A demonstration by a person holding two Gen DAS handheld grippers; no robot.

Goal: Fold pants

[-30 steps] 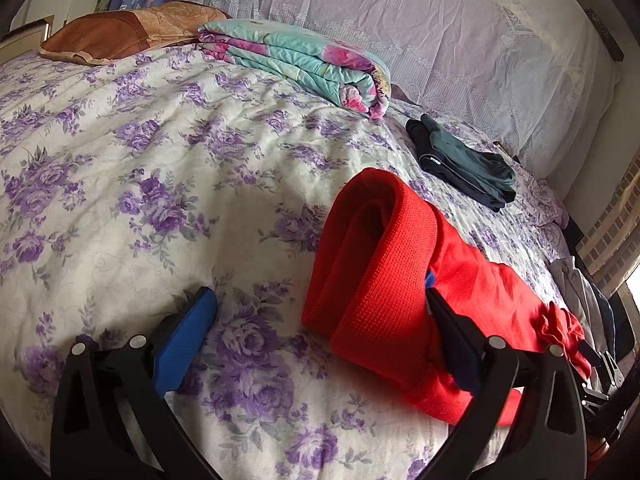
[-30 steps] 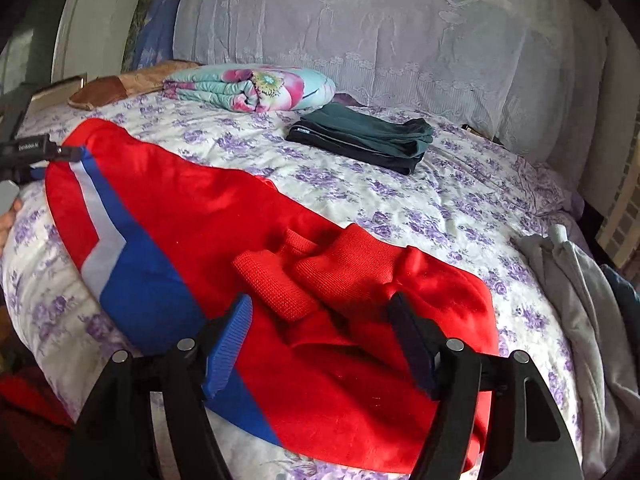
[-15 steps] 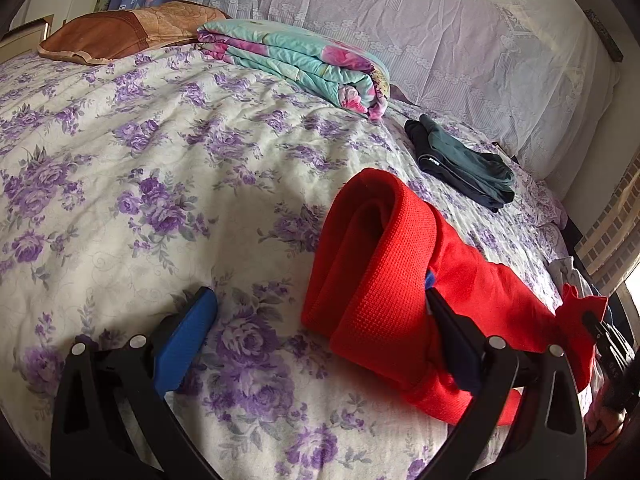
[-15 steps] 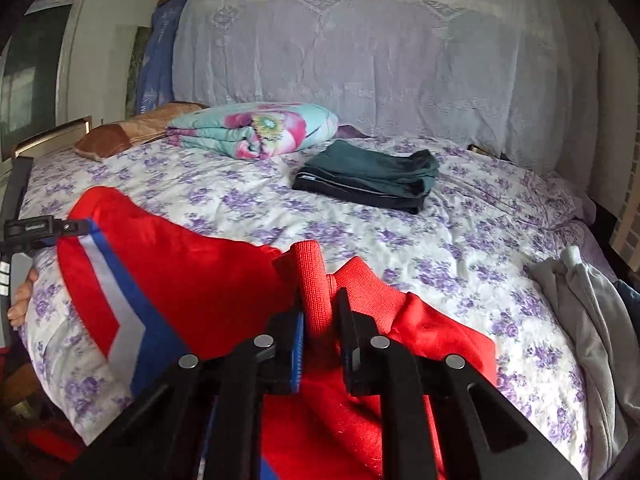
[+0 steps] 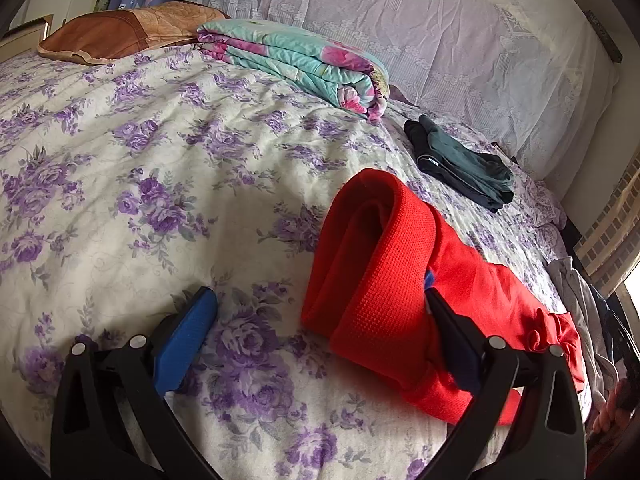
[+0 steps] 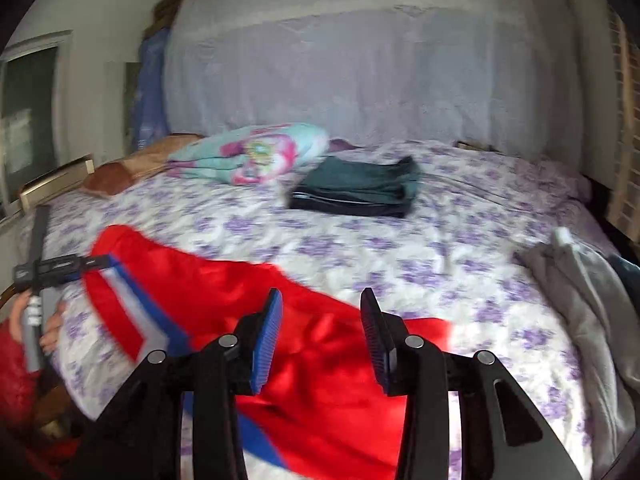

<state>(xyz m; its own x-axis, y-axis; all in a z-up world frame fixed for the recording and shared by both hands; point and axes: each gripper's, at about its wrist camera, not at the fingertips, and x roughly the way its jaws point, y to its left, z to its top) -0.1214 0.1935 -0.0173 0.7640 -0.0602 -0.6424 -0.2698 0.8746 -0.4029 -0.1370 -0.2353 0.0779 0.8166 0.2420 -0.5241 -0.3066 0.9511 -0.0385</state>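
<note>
- Red pants spread on the bed near its front edge, long axis running across the bed from the left gripper's side toward the right gripper's
- Ribbed red band end doubled over into a thick roll at the left side, pointing up the bed toward the headboard; white and blue stripe running along the leg near that end
- Left gripper spread wide, blue pad resting on the bedspread, the other finger tucked against the rolled band; no pinch on the cloth
- Right gripper part open above the red cloth, jaws just been opening again after a pinch, nothing between the pads now; view blurred
- Bedspread white with purple flowers, rumpled
- Further up the bed: folded turquoise and pink floral quilt, brown cushion, folded dark green garment, well apart from the pants
- Grey clothing heaped at the right edge of the bed
- Headboard draped in pale lilac lace cloth; window on the left wall
</note>
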